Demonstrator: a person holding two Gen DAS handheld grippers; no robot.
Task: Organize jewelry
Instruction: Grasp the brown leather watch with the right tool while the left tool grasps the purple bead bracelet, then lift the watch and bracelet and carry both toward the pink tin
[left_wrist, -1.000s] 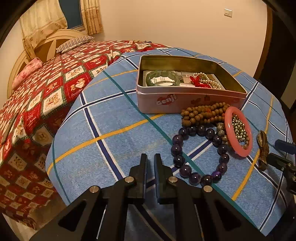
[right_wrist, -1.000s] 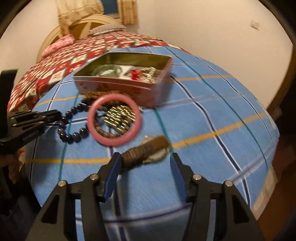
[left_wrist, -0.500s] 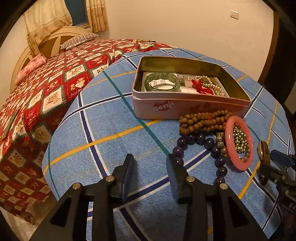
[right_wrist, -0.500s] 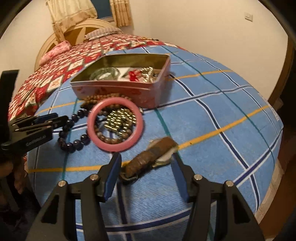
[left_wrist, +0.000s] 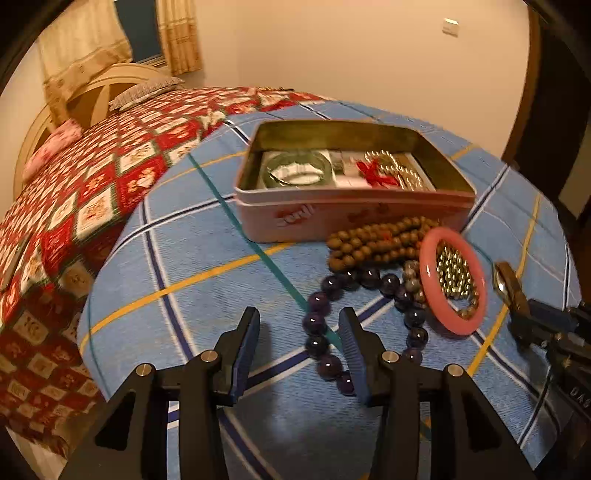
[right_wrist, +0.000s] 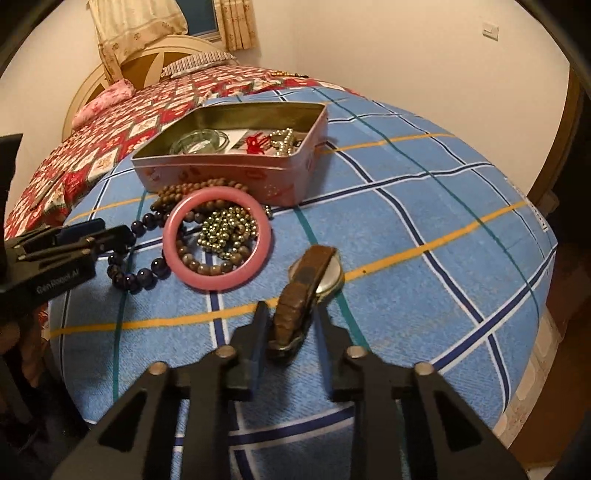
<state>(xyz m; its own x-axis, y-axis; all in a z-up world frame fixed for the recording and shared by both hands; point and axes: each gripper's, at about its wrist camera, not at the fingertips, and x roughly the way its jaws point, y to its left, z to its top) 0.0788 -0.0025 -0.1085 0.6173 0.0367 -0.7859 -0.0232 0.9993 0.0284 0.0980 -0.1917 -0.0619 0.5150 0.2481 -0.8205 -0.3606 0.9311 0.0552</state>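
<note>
My right gripper (right_wrist: 291, 314) is closing on the brown strap of a watch (right_wrist: 310, 273) that lies on the blue checked cloth, and its pads press the strap's sides. The watch (left_wrist: 508, 284) and that gripper (left_wrist: 546, 325) also show at the far right of the left wrist view. My left gripper (left_wrist: 299, 321) is opening above a purple bead bracelet (left_wrist: 319, 301); part of the strand lies between its fingers, untouched. Beyond are a pink bangle (left_wrist: 428, 258), a gold bead chain (left_wrist: 456, 275) and brown wooden beads (left_wrist: 373, 240). The pink tin (left_wrist: 351, 218) holds a green bangle (left_wrist: 295, 170).
The tin (right_wrist: 229, 173) also holds a red bow with pearls (right_wrist: 266, 142). My left gripper (right_wrist: 112, 230) reaches in from the left beside the pink bangle (right_wrist: 218, 280). A bed with a red patchwork quilt (left_wrist: 92, 177) lies behind and left of the round table.
The left jaws went from shut to open, and the purple beads now sit between the fingers. The right jaws narrowed onto the watch, which turned to lie along the fingers.
</note>
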